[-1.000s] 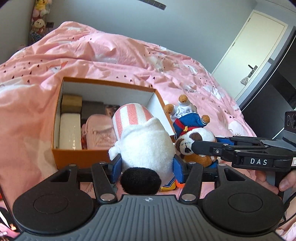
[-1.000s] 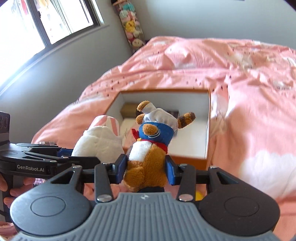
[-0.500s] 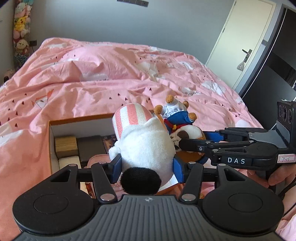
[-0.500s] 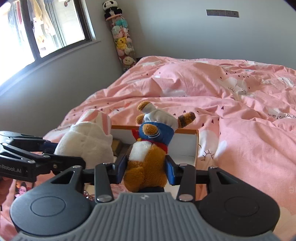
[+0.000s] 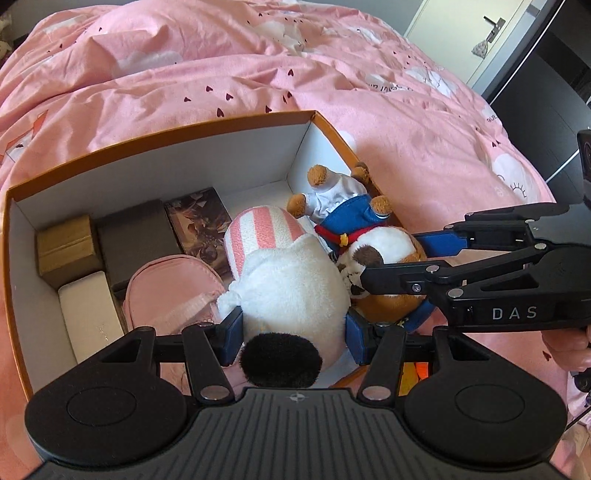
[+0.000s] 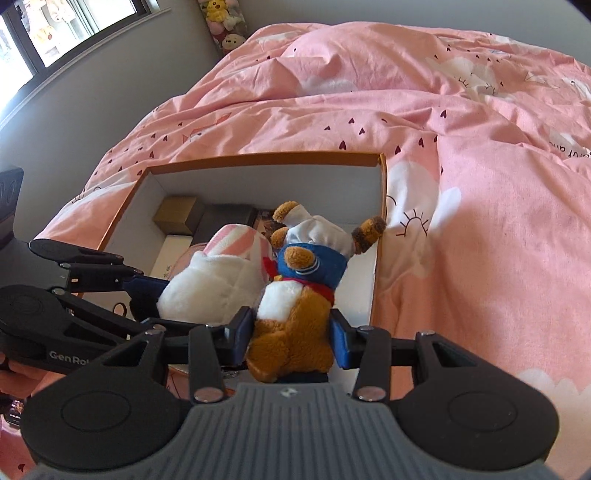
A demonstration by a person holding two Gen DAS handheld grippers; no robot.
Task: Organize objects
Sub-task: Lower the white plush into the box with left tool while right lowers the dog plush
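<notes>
My left gripper (image 5: 293, 332) is shut on a white plush with a pink-striped end (image 5: 291, 280) and holds it over the orange box (image 5: 159, 134). My right gripper (image 6: 293, 332) is shut on a brown plush dog in a blue and white sailor outfit (image 6: 303, 280) and holds it over the box's right part, beside the white plush (image 6: 218, 284). The dog (image 5: 373, 243) and the right gripper's arm (image 5: 480, 280) also show in the left wrist view. The box (image 6: 258, 160) lies on the pink bed.
In the box lie a tan block (image 5: 64, 251), a dark grey box (image 5: 135, 240), a picture card box (image 5: 201, 218), a white bar (image 5: 88, 314) and a pink pouch (image 5: 173, 291). Pink duvet (image 6: 461, 166) surrounds it. A door (image 5: 476, 33) is at far right.
Both grippers have tilted down and moved over the open box, each still holding its plush. The box interior fills the views now, where the room walls showed half a second ago.
</notes>
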